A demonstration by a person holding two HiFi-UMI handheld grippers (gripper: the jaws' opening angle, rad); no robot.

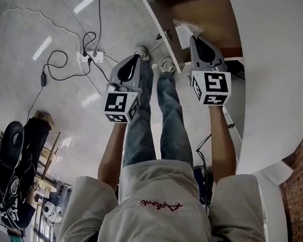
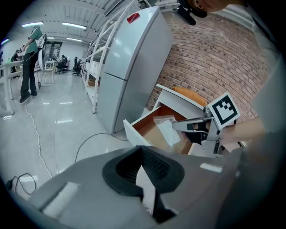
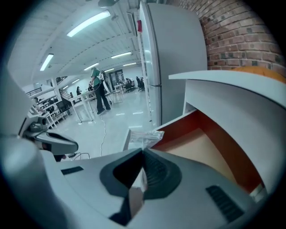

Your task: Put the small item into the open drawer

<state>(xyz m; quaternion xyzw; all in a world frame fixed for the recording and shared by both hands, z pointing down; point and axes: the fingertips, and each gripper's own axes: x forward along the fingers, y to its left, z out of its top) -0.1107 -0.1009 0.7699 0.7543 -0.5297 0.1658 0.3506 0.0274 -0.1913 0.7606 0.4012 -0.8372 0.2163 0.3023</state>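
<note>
Right tool (image 3: 142, 151) pressed together on a small clear plastic bag (image 1: 187, 27), the bag sticking out past the jaw tips over the inside of the open drawer (image 1: 209, 13), near its white front panel. Left tool (image 2: 142, 151) closed on nothing, held over the glossy floor (image 1: 55, 11) just beside the drawer's front, apart from the right tool. Drawer standing open under a white tabletop (image 1: 280, 76), wood-brown inside. Grey refrigerator (image 2: 129, 67) beside the drawer unit against a brick wall (image 2: 214, 58); power strip (image 1: 91, 57) and cables lying on the floor
</note>
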